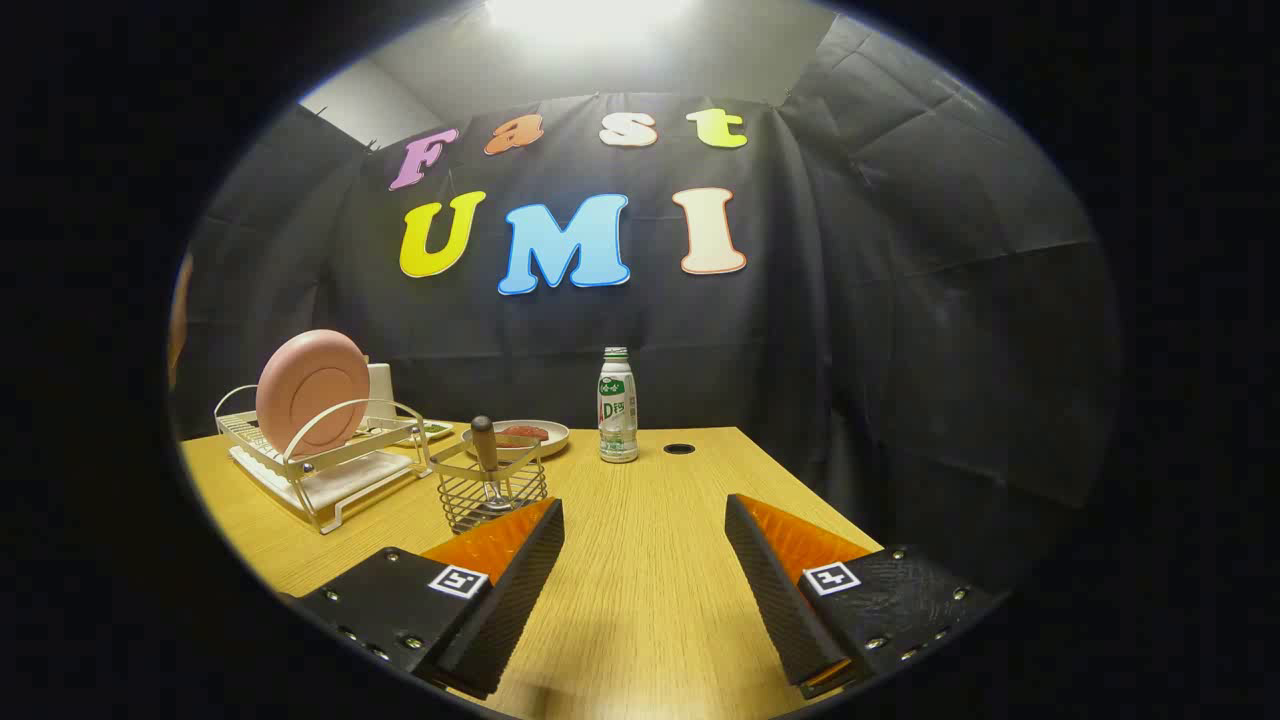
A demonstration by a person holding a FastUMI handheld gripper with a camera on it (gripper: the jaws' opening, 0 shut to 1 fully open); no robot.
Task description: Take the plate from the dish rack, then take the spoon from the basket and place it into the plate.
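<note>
The claw [645, 540] hangs wide open above a wooden surface [640, 600], its two fingers spread well apart with nothing between them but bare wood. It grips nothing.

Just ahead of the left finger stands a small wire basket [492, 492]. A spoon [485, 450] stands in it, handle up, its wooden grip poking above the rim. Beyond the basket, further left, is a wire dish rack [320, 465] with a pink plate [312, 392] standing on edge in its slots, leaning slightly back. A pale cup-like object sits behind the plate, too hidden to name for sure.

Further back, a shallow dish [520, 436] holds something red, and a green-and-white plastic bottle [617, 405] stands upright near a small round hole [679, 448] in the surface.

By the look of it, the task has not yet begun: the plate is still in the rack and the spoon still in the basket. Both lifts and the final placing remain. The plate comes first, so the claw would likely need to swing left, past the basket.
</note>
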